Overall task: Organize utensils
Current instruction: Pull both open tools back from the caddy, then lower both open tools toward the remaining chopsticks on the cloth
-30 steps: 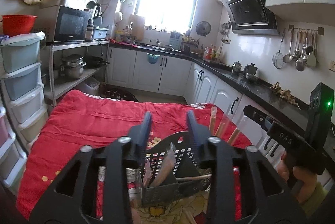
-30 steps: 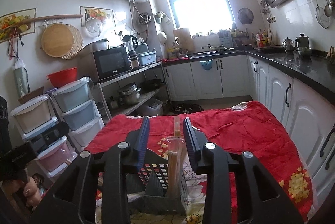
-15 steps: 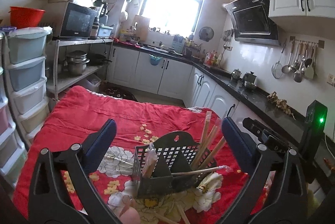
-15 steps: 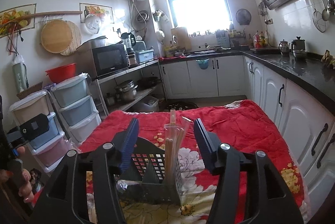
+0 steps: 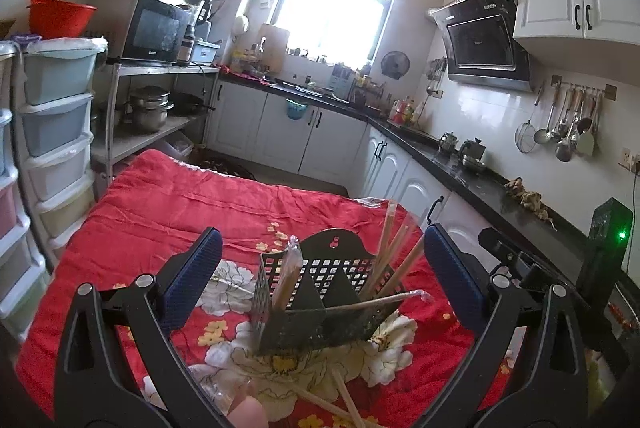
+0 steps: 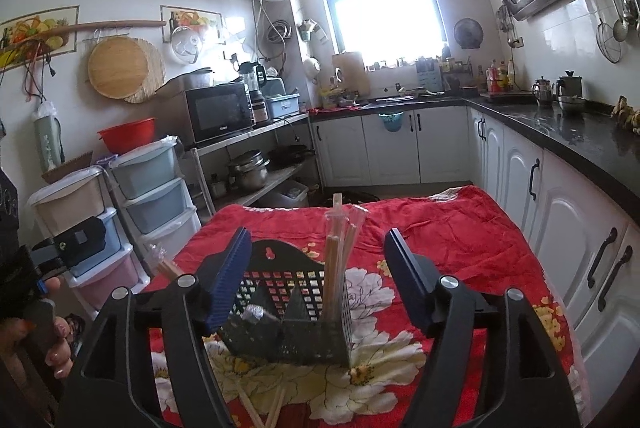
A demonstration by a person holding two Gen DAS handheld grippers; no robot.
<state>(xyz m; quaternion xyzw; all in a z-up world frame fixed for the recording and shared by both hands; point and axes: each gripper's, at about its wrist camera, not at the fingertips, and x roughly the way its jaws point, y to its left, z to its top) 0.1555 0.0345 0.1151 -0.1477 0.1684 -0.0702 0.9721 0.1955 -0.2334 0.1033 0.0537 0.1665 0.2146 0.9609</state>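
Left wrist: left gripper [image 5: 322, 260] fingers spread wide, empty; black utensil caddy [image 5: 320, 302] with wrapped chopsticks [image 5: 394, 252] between fingers, on red floral cloth [image 5: 192, 204] | Right wrist: right gripper [image 6: 318, 274] fingers apart, empty; caddy between and just beyond fingertips, loose chopsticks [image 6: 260, 406] below.

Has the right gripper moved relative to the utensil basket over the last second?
Yes. The right gripper has opened and backed away from the basket, releasing the wrapped chopsticks standing inside.

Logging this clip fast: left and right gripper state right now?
Left gripper: open, holding nothing, black utensil caddy ahead.
Right gripper: open, holding nothing, wrapped chopsticks standing in the caddy ahead.
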